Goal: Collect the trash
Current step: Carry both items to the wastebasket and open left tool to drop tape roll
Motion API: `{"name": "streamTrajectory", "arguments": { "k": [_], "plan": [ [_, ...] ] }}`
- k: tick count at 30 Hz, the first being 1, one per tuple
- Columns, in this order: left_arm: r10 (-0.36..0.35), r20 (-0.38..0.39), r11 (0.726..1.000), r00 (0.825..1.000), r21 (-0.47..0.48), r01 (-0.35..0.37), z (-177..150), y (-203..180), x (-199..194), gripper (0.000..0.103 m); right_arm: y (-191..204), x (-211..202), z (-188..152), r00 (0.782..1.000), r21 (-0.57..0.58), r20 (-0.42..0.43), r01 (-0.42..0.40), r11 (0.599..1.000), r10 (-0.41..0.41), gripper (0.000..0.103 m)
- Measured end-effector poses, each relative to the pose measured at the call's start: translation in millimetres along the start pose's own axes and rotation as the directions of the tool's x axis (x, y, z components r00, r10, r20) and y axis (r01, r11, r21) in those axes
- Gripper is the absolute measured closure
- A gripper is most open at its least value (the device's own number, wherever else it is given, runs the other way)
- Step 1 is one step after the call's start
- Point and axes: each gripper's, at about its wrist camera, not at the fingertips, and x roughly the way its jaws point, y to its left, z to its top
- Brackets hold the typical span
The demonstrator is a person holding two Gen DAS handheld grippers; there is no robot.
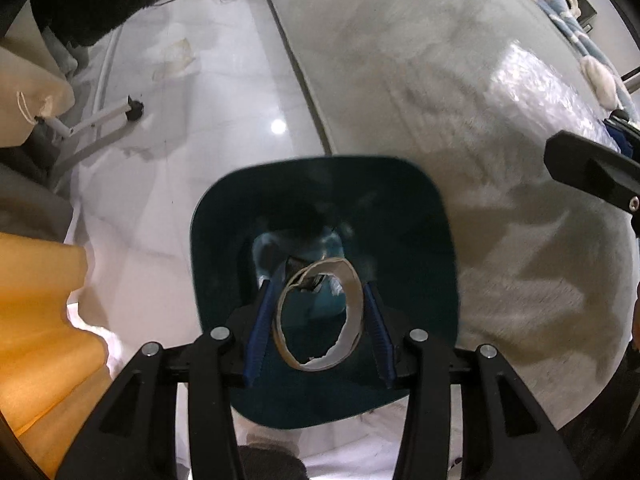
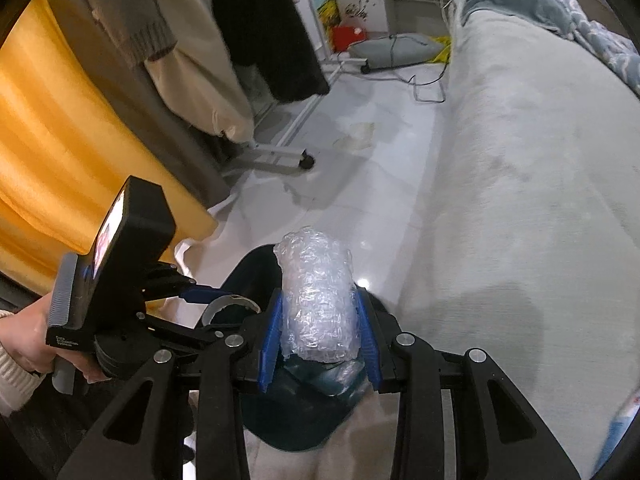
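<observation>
My left gripper (image 1: 320,286) points down, shut on a torn cardboard tape ring (image 1: 352,280) held between its blue pads (image 1: 260,320). The ring hangs over the mouth of a dark teal trash bin (image 1: 320,168) with pale blue rubbish at its bottom. My right gripper (image 2: 320,294) is shut on a roll of clear bubble wrap (image 2: 316,280), above the same bin (image 2: 288,424). In the right wrist view the left gripper (image 2: 212,294) and its ring (image 2: 230,304) sit just left of the bubble wrap. A hand (image 2: 24,344) holds that gripper.
The bin stands on a glossy white tile floor (image 1: 224,120) beside a bed with a pale grey blanket (image 2: 520,200). An orange curtain (image 2: 60,140) hangs at left. Clothes hang on a white wheeled rack (image 2: 280,156). Cables (image 2: 424,88) and a stained patch (image 2: 356,134) lie farther off.
</observation>
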Motion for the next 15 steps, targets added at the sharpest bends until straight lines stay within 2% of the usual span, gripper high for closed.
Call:
{"name": "streamTrajectory", "arguments": {
  "k": [4, 10, 12, 15],
  "plan": [
    [-0.005, -0.013, 1.000, 1.000, -0.013, 0.005, -7, 11, 2, 0.053, 12, 19, 1, 0.999, -0.014, -0.042, -0.001, 1.000, 0.000, 0.067],
    [-0.015, -0.011, 1.000, 1.000, -0.022, 0.015, -12, 23, 0, 0.041, 22, 38, 5, 0.997, -0.021, -0.079, 0.001, 1.000, -0.003, 0.067],
    [-0.018, 0.002, 0.999, 1.000, -0.029, 0.018, -13, 28, -3, 0.034, 25, 46, 5, 0.996, -0.020, -0.093, -0.001, 1.000, -0.001, 0.067],
    [-0.027, 0.041, 0.999, 0.999, -0.042, 0.029, -14, 36, -12, 0.032, 25, 51, 3, 0.994, -0.019, -0.113, 0.000, 1.000, -0.002, 0.067]
  ]
}}
